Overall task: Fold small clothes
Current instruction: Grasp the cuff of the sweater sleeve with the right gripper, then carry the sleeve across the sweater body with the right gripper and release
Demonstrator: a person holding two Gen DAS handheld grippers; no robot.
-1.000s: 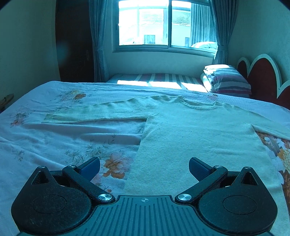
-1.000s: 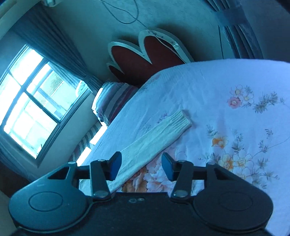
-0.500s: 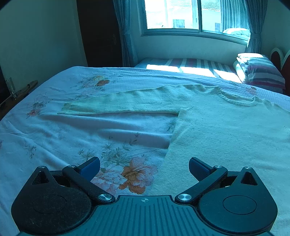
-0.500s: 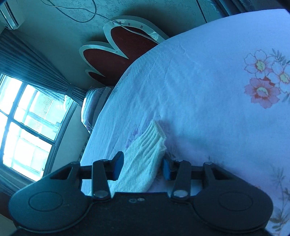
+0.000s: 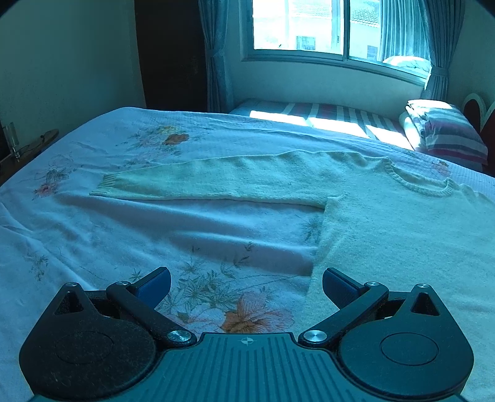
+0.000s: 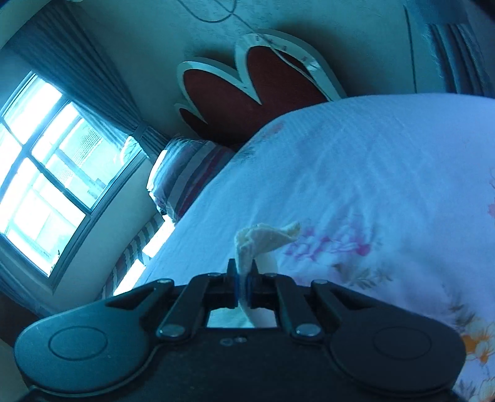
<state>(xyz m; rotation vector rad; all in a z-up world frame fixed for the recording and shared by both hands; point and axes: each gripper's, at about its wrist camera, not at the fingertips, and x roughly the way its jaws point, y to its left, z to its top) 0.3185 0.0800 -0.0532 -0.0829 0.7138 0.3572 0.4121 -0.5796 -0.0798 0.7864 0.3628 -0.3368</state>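
Note:
A cream knitted sweater (image 5: 386, 222) lies flat on the flowered bedspread (image 5: 92, 222) in the left wrist view. Its left sleeve (image 5: 198, 182) stretches out to the left and ends in a ribbed cuff (image 5: 108, 185). My left gripper (image 5: 246, 284) hovers open over the bedspread beside the sweater's lower left edge, with nothing between its blue pads (image 5: 154, 283). In the right wrist view my right gripper (image 6: 243, 278) is shut on the other sleeve's cuff (image 6: 266, 236), which pokes up crumpled beyond the fingertips. The rest of that sleeve is hidden below the gripper.
A red scalloped headboard (image 6: 247, 89) stands at the head of the bed. A folded striped blanket (image 5: 448, 136) lies near the window (image 5: 334, 27). A second striped mattress (image 5: 324, 116) runs under the sill. A dark doorway (image 5: 170, 55) is at the far left.
My right gripper went from open around the sleeve cuff to shut on it, and the cuff now bunches up. My left gripper slid left along the bed, staying open.

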